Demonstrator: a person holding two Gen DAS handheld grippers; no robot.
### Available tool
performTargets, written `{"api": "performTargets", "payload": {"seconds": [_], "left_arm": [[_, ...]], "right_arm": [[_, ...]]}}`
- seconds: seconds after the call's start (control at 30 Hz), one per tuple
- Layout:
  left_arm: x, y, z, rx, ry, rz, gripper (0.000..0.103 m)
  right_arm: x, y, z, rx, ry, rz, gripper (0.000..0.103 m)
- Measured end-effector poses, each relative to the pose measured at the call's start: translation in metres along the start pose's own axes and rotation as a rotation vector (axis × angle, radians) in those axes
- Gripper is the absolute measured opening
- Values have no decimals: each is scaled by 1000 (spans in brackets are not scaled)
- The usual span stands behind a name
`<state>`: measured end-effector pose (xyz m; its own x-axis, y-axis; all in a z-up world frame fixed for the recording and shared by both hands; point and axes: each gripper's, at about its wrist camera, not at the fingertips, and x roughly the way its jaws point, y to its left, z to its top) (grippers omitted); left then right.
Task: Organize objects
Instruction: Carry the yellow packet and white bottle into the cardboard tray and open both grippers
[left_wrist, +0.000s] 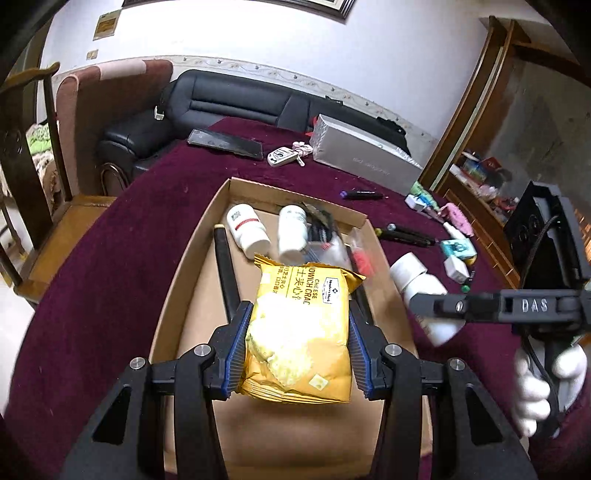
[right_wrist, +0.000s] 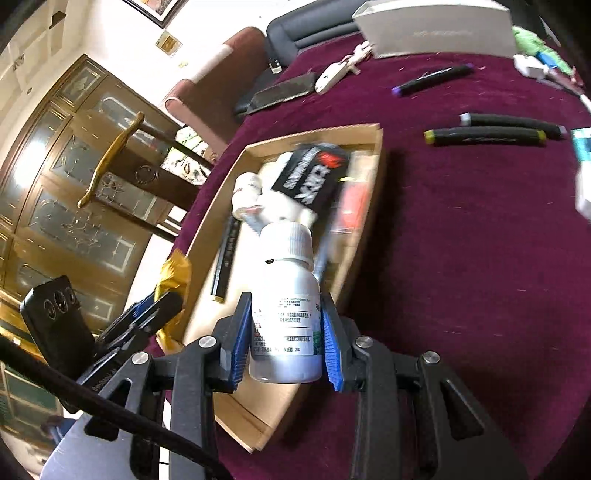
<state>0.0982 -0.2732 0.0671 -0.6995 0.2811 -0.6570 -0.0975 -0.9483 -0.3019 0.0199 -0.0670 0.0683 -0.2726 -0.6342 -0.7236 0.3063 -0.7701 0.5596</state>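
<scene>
My left gripper (left_wrist: 297, 345) is shut on a yellow cheese cracker packet (left_wrist: 299, 332) and holds it above the open cardboard box (left_wrist: 192, 251). The box holds two white pill bottles (left_wrist: 247, 229), a black pen (left_wrist: 225, 266) and dark sachets (left_wrist: 321, 225). My right gripper (right_wrist: 286, 339) is shut on a white medicine bottle (right_wrist: 286, 310), held over the box's right wall (right_wrist: 365, 229). That bottle also shows in the left wrist view (left_wrist: 417, 288), at the box's right side.
The box sits on a maroon tablecloth (right_wrist: 461, 258). On the cloth lie black markers (right_wrist: 487, 136), a grey carton (left_wrist: 362, 151), a car key (left_wrist: 282, 155), a dark case (left_wrist: 225, 142) and small items at the right. A black sofa and wooden chairs stand beyond.
</scene>
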Motion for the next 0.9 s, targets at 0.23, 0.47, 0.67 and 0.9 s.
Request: {"api": "performTargets", "payload": {"seconds": [0.23,0.47,0.67,0.9], "left_arm": [[27,3,14,41,49,62,42],[48,8,16,44,105,87,42],[53,15,18,21,121,93,42],[54,24,19,-5,116,102,45]], "right_arm": [[35,18,-1,5,36,-4,32],[52,26,3,-21,51,-50,32],[63,30,5,-52,60,-87,32],[68,35,3,-85,47,-115,32]]}}
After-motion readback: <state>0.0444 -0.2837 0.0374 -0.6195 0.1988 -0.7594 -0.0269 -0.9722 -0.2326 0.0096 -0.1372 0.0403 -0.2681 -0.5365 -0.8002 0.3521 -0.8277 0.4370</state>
